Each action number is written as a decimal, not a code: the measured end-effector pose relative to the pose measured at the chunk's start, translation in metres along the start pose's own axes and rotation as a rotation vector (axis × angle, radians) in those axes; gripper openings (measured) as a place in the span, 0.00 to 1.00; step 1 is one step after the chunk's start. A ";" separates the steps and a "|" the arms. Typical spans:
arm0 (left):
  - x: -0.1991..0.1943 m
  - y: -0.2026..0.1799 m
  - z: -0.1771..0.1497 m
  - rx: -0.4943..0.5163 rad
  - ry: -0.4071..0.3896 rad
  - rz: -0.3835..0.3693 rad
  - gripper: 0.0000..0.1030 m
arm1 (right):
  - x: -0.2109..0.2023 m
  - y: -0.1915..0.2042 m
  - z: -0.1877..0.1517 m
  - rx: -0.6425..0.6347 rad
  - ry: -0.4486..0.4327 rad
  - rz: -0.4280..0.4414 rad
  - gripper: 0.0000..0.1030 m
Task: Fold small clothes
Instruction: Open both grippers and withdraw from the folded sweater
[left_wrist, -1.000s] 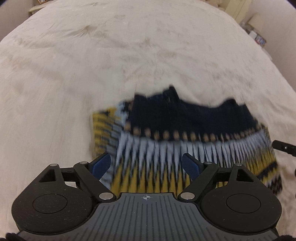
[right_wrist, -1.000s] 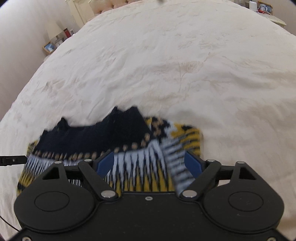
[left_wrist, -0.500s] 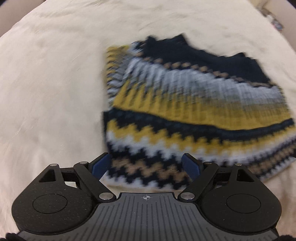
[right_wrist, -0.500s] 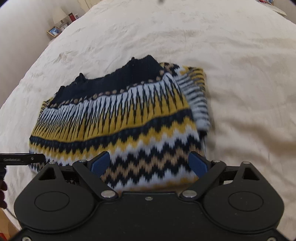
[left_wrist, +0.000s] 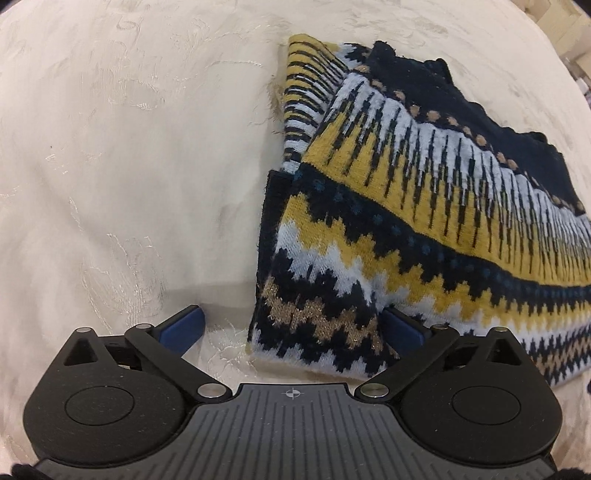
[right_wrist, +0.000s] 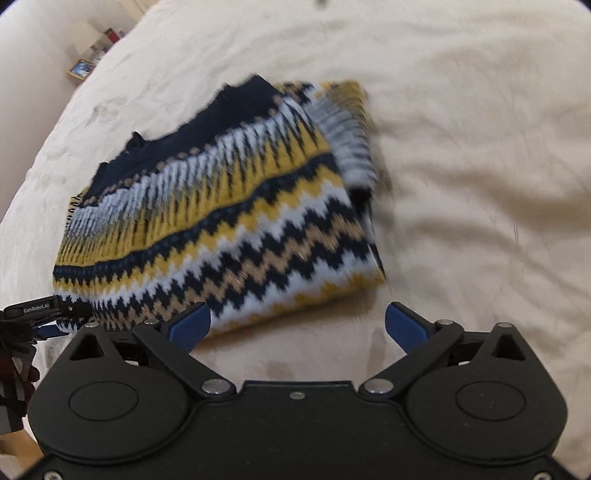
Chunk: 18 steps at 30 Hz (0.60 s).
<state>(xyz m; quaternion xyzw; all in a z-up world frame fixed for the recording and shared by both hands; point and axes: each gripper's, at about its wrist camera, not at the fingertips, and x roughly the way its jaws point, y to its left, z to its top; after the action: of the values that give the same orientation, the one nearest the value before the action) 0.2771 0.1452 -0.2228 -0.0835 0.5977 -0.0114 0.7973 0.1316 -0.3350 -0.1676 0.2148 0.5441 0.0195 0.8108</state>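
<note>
Knitted in navy, yellow and white zigzags, the folded sweater (left_wrist: 424, 229) lies flat on the cream bedspread (left_wrist: 129, 166). Both the left gripper (left_wrist: 291, 328) and right gripper (right_wrist: 297, 325) have just been opening; their jaws stand wide, gripping nothing, at the sweater's near edge.

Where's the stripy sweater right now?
The sweater lies folded on the cream bedspread, just ahead of both open grippers: toward the right in the left wrist view, left of centre in the right wrist view.

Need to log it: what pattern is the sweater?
Navy, yellow and white zigzag stripes on the sweater; clearest in left wrist view.
</note>
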 end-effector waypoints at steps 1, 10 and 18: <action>0.000 0.000 0.000 -0.001 -0.007 0.001 1.00 | 0.002 -0.003 -0.002 0.010 0.013 0.003 0.99; -0.014 0.002 -0.005 -0.087 0.026 -0.043 0.93 | 0.023 -0.013 -0.012 -0.025 0.095 0.006 1.00; -0.067 -0.038 -0.010 -0.029 -0.067 -0.030 0.79 | 0.032 -0.014 -0.015 -0.093 0.116 0.006 1.00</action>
<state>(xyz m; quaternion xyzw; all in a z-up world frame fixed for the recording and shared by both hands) 0.2512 0.1149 -0.1561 -0.1044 0.5693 -0.0115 0.8154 0.1280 -0.3344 -0.2058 0.1770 0.5881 0.0596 0.7869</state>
